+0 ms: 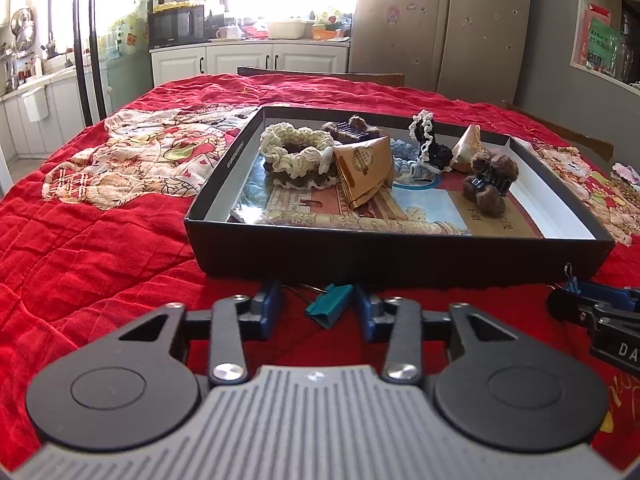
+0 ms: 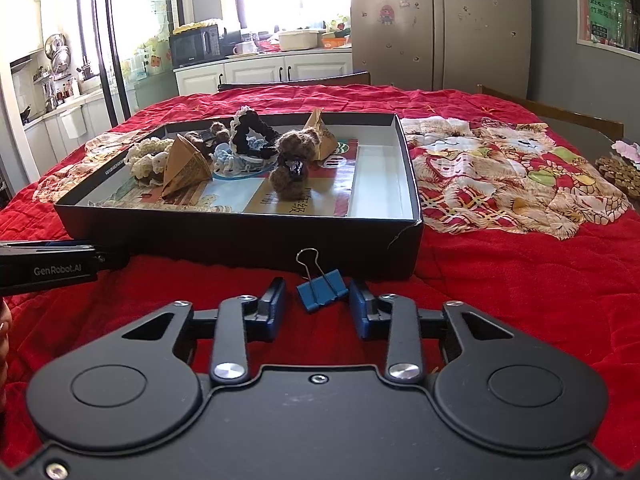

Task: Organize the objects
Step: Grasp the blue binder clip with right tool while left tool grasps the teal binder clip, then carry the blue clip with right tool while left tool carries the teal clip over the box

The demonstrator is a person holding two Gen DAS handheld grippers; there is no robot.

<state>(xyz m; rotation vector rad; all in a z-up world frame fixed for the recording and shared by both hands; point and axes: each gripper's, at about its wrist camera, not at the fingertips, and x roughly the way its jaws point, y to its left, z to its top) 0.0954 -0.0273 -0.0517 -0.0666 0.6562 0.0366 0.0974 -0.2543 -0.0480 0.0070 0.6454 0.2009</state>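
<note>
Binder clips, teal (image 1: 329,305) and blue (image 2: 322,290), lie between each gripper's open, empty jaws.

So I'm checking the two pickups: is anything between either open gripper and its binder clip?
Nothing visible. The teal clip lies between the left gripper's fingers, the blue clip between the right gripper's, both before the black box.

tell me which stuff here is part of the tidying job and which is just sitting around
Part of the job:
- teal binder clip between the open left gripper fingers
- blue binder clip between the open right gripper fingers
- black box

Just lying about:
- red quilt
- microwave
- fridge
</note>
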